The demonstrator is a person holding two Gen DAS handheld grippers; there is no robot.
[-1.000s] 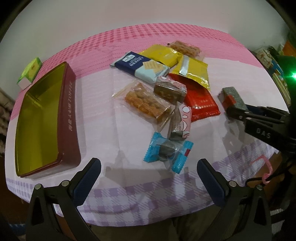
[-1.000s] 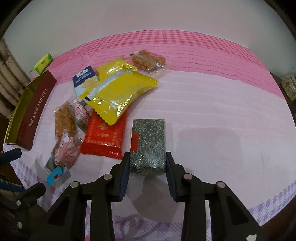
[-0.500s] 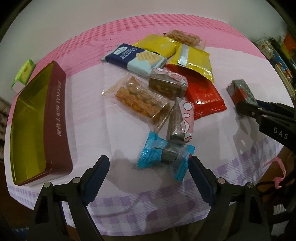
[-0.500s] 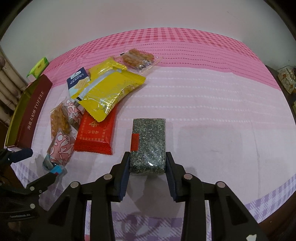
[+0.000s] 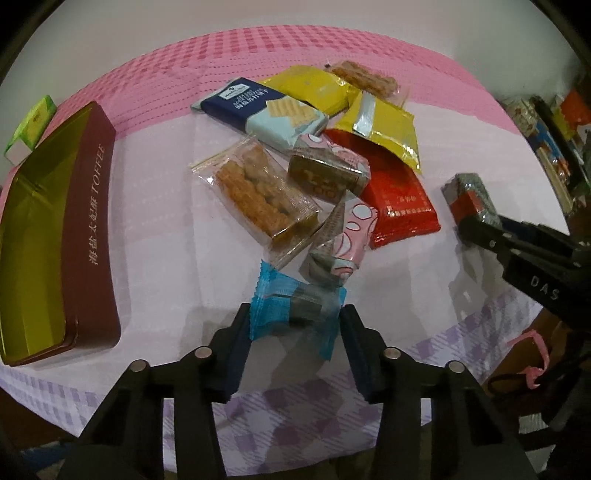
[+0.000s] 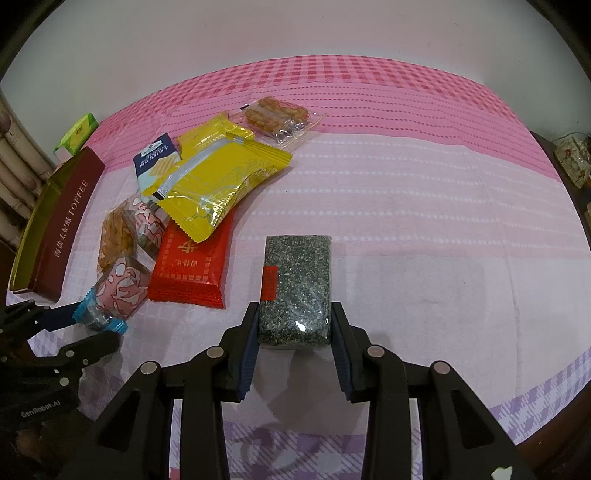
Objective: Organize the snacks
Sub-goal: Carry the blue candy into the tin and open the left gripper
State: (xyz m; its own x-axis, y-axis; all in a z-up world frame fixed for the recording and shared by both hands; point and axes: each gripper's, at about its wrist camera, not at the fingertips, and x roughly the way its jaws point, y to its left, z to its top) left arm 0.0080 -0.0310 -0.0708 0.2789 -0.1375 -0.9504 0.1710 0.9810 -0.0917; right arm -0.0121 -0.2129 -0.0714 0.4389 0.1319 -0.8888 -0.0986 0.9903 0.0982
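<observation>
We see a plain pale wall (image 6: 295, 33) behind a table spread with a cloth (image 6: 424, 192) that runs from pink check at the far side through pale pink to lilac plaid at the near edge. At the right in the left wrist view, cluttered shelves (image 5: 554, 122) hold colourful boxes. At the far left in the right wrist view stand pale ribbed bars (image 6: 14, 173).
</observation>
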